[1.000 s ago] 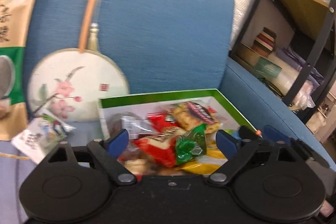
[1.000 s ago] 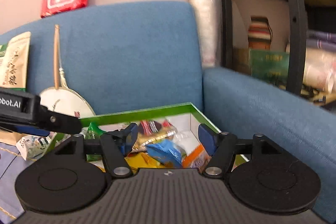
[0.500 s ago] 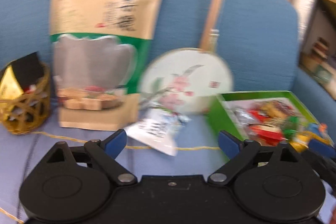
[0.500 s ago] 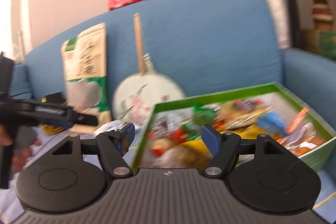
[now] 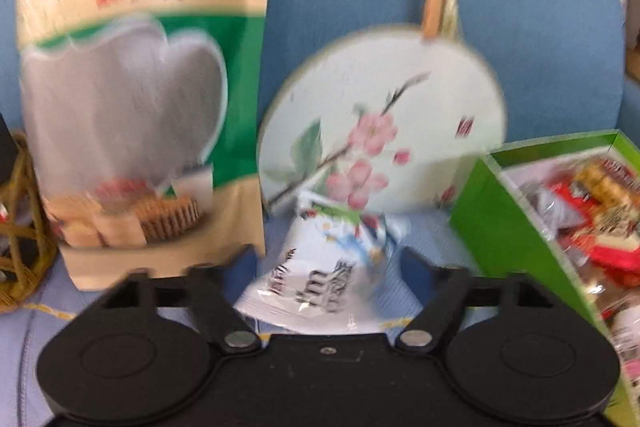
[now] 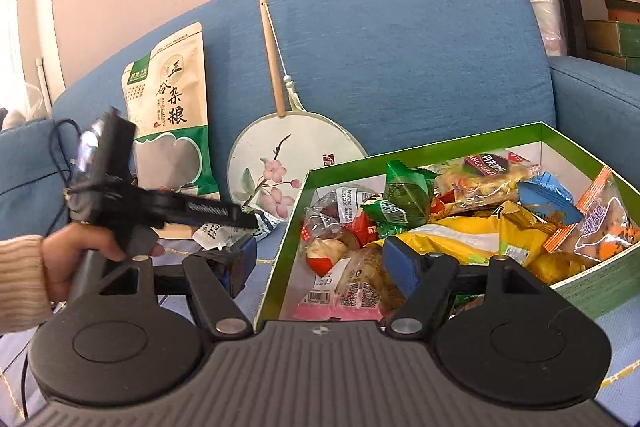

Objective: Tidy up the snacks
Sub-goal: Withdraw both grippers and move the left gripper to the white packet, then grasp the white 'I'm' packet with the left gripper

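Sofa (image 6: 400,39): one fan (image 5: 380,123), one grain bag (image 5: 132,87), one green box (image 6: 592,279).
My left tongs (image 5: 326,261): open around one white packet (image 5: 324,279).
My right tongs (image 6: 320,261): open, empty.

Packet (image 5: 320,279) between pouch (image 5: 132,99), box (image 5: 516,227)

A home living room: blue sofa (image 6: 400,39), shelving (image 6: 616,27) beside it.

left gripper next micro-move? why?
Probably ease the left gripper forward and down, then close on the white packet. Its jaws are open, and the packet lies loose on the cushion between the fingers, outside the green box where the other snacks are. The right gripper hangs open and empty over the box's near left corner.
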Motion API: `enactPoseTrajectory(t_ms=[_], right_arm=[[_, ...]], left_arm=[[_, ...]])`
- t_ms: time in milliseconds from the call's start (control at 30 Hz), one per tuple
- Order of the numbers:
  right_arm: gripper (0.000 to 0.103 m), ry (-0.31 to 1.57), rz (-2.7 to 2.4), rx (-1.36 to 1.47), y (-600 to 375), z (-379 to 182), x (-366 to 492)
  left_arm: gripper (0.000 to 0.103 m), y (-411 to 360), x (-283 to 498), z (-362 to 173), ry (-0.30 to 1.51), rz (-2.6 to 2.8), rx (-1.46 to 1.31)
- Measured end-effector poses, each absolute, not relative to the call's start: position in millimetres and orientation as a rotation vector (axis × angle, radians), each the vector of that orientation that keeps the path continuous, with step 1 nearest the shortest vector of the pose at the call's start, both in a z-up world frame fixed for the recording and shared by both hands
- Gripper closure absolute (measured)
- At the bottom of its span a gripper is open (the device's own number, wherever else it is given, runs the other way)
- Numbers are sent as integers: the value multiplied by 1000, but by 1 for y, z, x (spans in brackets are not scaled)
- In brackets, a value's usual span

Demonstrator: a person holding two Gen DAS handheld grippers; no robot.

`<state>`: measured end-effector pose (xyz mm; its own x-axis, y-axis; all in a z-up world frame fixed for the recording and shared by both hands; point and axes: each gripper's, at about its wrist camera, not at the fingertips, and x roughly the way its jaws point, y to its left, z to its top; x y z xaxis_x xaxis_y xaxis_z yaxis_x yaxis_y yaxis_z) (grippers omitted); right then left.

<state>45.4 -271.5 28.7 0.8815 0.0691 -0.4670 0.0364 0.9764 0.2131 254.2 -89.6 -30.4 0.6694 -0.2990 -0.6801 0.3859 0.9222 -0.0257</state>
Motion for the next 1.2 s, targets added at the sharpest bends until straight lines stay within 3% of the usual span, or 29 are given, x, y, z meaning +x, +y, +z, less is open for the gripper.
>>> enactPoseTrajectory(t_ms=[33, 67, 267, 333, 400, 467, 667, 700, 900, 967, 1033, 1100, 1133, 1167, 1200], right_arm=[[0, 495, 19, 219, -272, 28, 46], [0, 498, 23, 222, -272, 28, 47], [0, 541, 167, 260, -258, 31, 45], [0, 567, 237, 229, -243, 30, 43], [0, 601, 305, 191, -225, 28, 41], [0, 646, 364, 158, -207, 22, 40], [0, 724, 409, 130, -171, -4, 52], [0, 733, 405, 151, -171, -9, 57], [0, 762, 352, 330, -186, -31, 82], [0, 761, 364, 370, -187, -35, 82], [0, 759, 380, 375, -183, -37, 82], [16, 761, 357, 361, -180, -37, 82], [32, 758, 357, 363, -181, -36, 84], [40, 750, 362, 374, -184, -33, 82], [42, 741, 361, 376, -185, -29, 82]], left_arm=[[64, -84, 253, -33, 756, -406, 98], [59, -79, 249, -32, 752, -413, 77], [58, -50, 188, -30, 802, -472, 29], [53, -37, 164, -28, 822, -484, -19], [40, -27, 148, -21, 832, -496, -67], [38, -13, 137, -15, 847, -517, -117], [36, 6, 142, -5, 883, -540, -247], [33, 5, 146, -7, 890, -536, -256], [34, 5, 165, -23, 957, -532, -349], [42, 5, 167, -27, 960, -529, -339], [72, 4, 169, -32, 973, -547, -335], [81, 2, 165, -32, 977, -548, -344], [85, -1, 162, -29, 962, -551, -328], [86, -3, 158, -24, 948, -557, -308], [86, -5, 156, -19, 937, -562, -293]])
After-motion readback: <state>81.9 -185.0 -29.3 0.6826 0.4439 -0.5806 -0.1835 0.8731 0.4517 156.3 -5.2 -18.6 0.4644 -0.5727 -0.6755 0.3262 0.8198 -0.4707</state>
